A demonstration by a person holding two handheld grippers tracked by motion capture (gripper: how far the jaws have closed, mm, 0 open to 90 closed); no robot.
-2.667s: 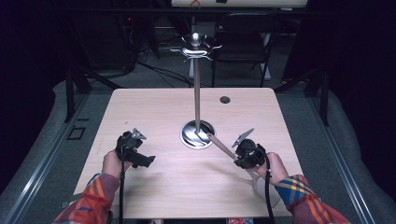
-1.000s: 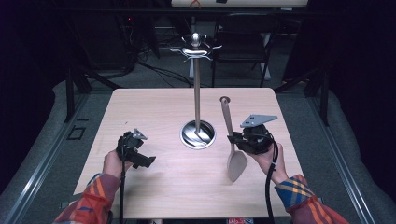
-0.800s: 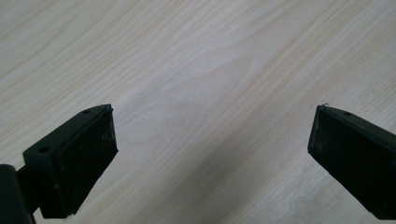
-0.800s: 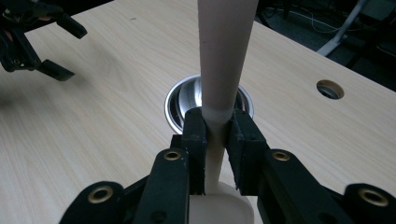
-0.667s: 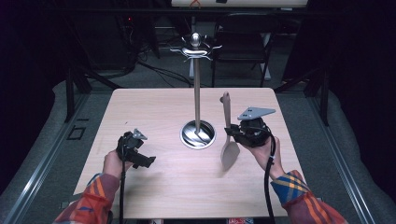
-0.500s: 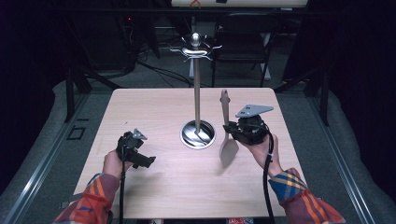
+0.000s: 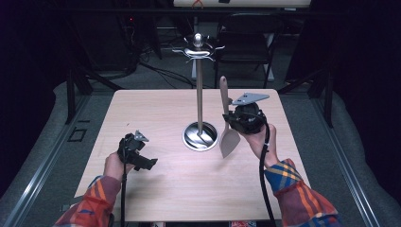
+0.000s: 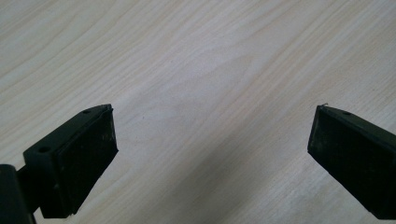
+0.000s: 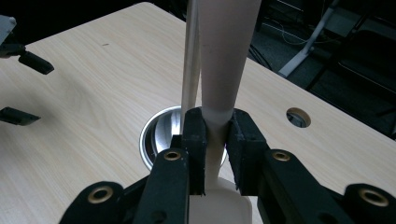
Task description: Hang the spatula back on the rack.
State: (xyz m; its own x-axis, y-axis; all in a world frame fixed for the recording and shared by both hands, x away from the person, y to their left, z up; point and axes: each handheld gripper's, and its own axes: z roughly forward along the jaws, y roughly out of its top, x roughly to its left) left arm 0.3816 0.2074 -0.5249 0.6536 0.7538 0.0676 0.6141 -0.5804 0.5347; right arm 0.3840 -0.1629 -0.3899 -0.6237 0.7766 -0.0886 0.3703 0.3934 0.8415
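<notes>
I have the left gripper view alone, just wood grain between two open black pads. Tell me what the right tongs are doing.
Observer: The right tongs are shut on the neck of a pale beige spatula with a flat blade, handle pointing up.
Operator: Report what stands near it.
Observer: A tall metal utensil stand with a round shiny base stands just left of the spatula in the high view.
Operator: Say where my left tongs sit.
Observer: The left tongs hang open over the pale wooden table, at its front left.

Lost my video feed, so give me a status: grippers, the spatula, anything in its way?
Right gripper shut on pale spatula, held upright, blade down. Left gripper open, empty, low over wooden table. Steel utensil stand close beside spatula, hooks above.
</notes>
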